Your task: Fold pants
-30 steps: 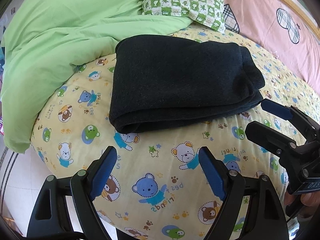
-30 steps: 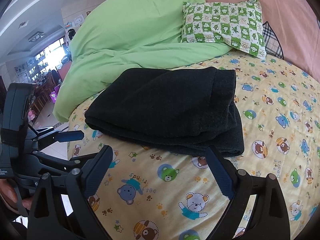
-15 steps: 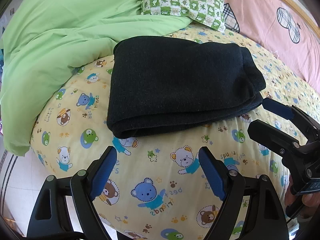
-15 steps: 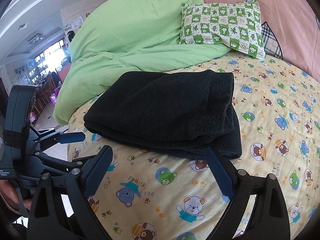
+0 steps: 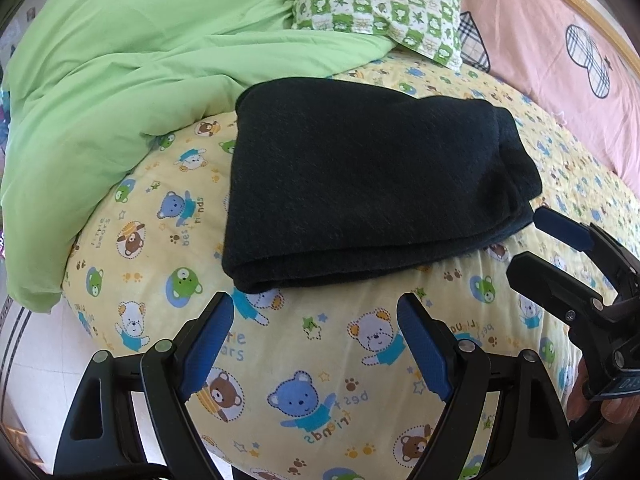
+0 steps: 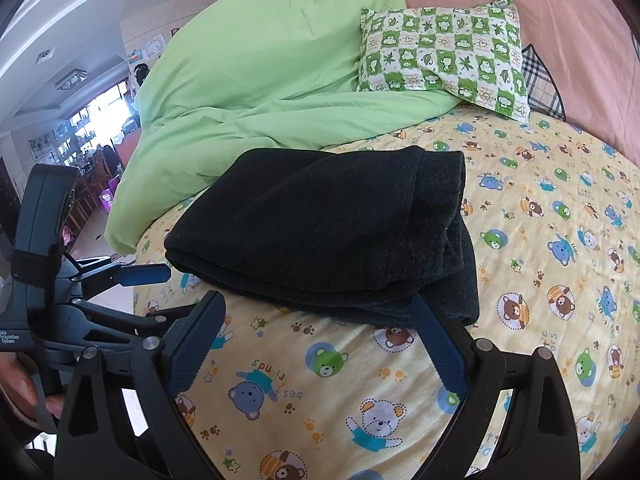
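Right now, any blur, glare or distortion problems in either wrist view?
Left wrist view: sharp, even daylight, no glare; heavy fisheye bends the bed sheet into a dome; the dark pants show little texture. Right wrist view: equally sharp; windows at far left blow out; dark vignette in the corners; the left tongs stay in focus.

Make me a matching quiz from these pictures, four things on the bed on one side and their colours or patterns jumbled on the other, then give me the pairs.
Things:
1. folded pants
2. duvet
3. pillow
4. bed sheet

Looks:
A. yellow with cartoon bears
B. plain light green
C. black
D. green and white checks

Pairs: 1-C, 2-B, 3-D, 4-A
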{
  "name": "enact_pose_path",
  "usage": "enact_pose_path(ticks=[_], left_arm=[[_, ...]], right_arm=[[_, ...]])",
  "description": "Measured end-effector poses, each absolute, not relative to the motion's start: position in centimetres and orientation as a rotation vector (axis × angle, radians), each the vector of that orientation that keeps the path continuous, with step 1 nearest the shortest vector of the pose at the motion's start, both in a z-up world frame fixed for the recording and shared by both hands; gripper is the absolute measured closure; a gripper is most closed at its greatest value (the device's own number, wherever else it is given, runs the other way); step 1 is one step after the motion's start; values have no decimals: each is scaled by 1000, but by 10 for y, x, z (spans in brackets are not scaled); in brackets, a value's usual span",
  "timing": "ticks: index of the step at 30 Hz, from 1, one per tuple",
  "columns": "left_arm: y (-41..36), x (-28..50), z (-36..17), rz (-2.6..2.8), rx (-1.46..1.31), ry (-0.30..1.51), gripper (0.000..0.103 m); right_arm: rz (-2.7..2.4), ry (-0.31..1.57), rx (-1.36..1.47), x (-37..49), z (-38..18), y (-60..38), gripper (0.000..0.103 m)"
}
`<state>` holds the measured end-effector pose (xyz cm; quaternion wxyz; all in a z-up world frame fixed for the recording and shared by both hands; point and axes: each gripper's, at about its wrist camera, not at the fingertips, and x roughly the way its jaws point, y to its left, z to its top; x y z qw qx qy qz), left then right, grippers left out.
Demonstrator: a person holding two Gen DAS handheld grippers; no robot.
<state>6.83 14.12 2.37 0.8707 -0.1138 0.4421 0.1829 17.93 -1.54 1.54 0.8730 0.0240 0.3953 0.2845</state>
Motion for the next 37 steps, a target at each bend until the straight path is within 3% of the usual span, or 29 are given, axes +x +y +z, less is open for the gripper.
enact_pose_path(ticks=[37], left_arm=[[152, 80, 55, 415, -231, 829, 19]], right_arm=[[547, 806, 84, 192, 29, -27, 9]])
